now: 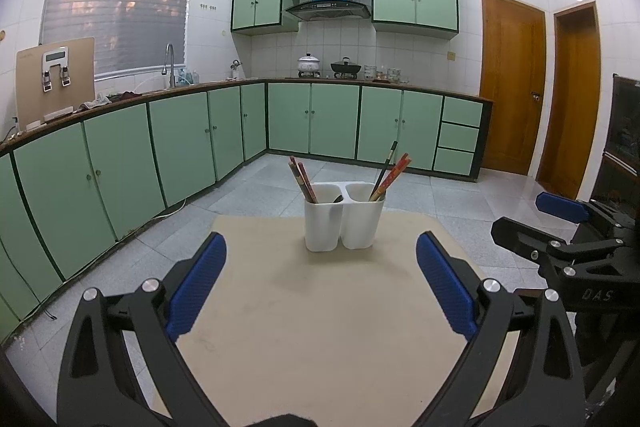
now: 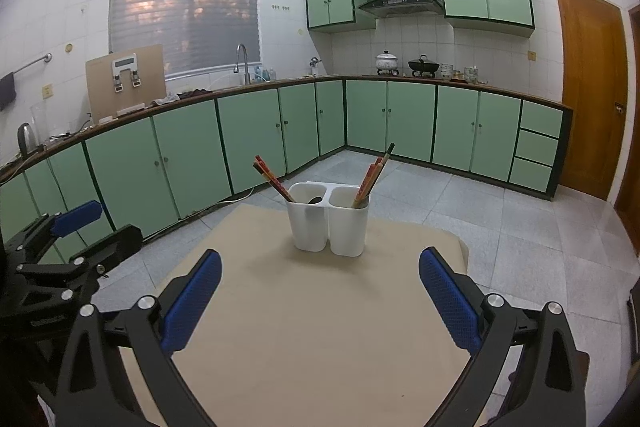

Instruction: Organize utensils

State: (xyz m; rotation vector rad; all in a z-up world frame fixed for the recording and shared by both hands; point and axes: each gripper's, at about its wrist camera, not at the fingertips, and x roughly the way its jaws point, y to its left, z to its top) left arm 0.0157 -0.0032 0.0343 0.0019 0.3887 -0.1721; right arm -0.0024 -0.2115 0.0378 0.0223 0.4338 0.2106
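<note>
Two grippers are what I hold, one in each hand, and both hang above a beige table (image 1: 320,307) with nothing between their blue pads. Nearest to me, my left gripper (image 1: 321,281) has its fingers spread wide apart, the pads (image 1: 198,285) angled outward over the bare tabletop. My right gripper (image 2: 320,297) is spread just as wide, its pads (image 2: 448,301) empty too. From the left wrist view I catch my right gripper off at the right edge of the table, and from the right wrist view my left gripper shows at the left edge; the two are well apart.

Farther along, near the far edge of the table, stands a white utensil holder (image 1: 344,223) with two compartments side by side, upright. It sits well ahead of both sets of fingertips, touched by neither. In its left compartment a few reddish chopsticks (image 1: 302,181) lean out to the left, and something dark, perhaps a spoon bowl, lies low against the divider; I cannot tell exactly what it is. In the right compartment more chopsticks (image 1: 390,175), red-patterned with a dark one among them, lean out to the right.

Beyond the table is grey tiled floor (image 1: 260,187), then green cabinets (image 1: 312,119) along the walls, with pots (image 1: 308,63) on the far counter and a wooden door (image 1: 512,83) to the right
</note>
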